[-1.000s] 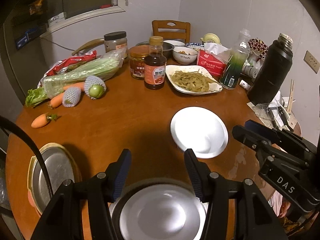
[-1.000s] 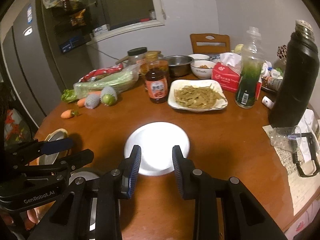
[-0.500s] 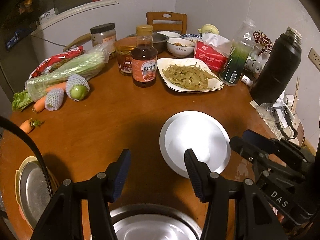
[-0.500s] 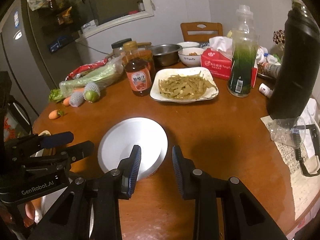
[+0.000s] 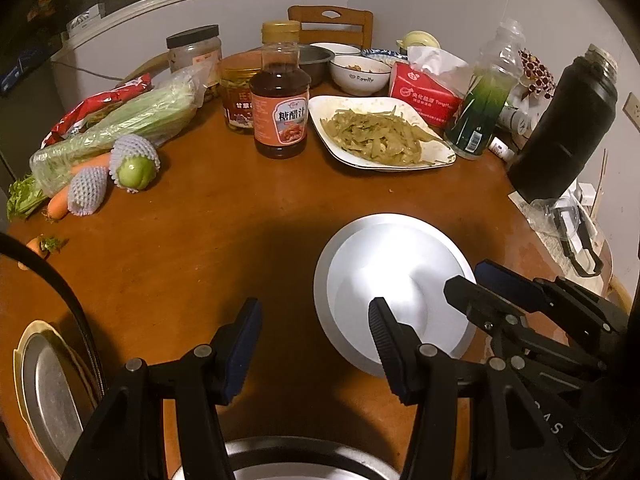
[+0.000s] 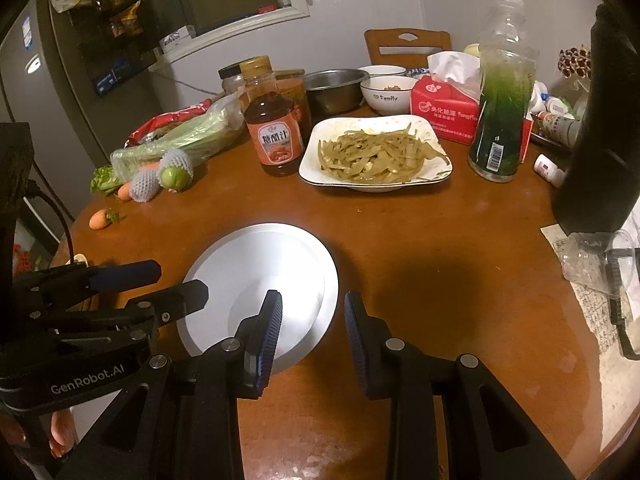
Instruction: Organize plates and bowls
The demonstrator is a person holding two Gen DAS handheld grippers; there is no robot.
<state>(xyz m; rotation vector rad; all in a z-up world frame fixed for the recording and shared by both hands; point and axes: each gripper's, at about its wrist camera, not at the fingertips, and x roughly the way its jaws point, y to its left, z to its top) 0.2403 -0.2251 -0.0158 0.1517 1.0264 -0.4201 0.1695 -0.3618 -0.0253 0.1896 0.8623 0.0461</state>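
the white plate [image 5: 394, 280] lies flat on the round wooden table [image 5: 200, 248], toward my near right side, with nothing on it. my left gripper [image 5: 314, 334] hangs over the table with its jaws partly apart and nothing between them; its right finger [image 5: 386, 338] overlaps the near-left rim of the plate in the left view, though i cannot tell whether it touches. my right gripper [image 6: 312, 326] is also partly apart and empty, its left finger [image 6: 270, 324] over the near-right part of the plate and its other finger over bare wood just beside the rim. each gripper shows in the other's view, close on either side of the plate. a metal dish [image 5: 280, 460] sits right under my left gripper at the bottom edge, and a second metal plate [image 5: 44, 392] rests on a yellowish one at the table's near-left edge. farther back stand a square dish of green vegetables [image 6: 376, 154], a sauce bottle [image 6: 272, 128], a steel bowl [image 6: 334, 88], a white bowl [image 6: 386, 94], a red tissue box [image 6: 446, 112], a green-tinted bottle [image 6: 500, 112] and a black flask [image 5: 564, 128]. bagged greens [image 5: 120, 124], carrots and netted fruit lie at the left.
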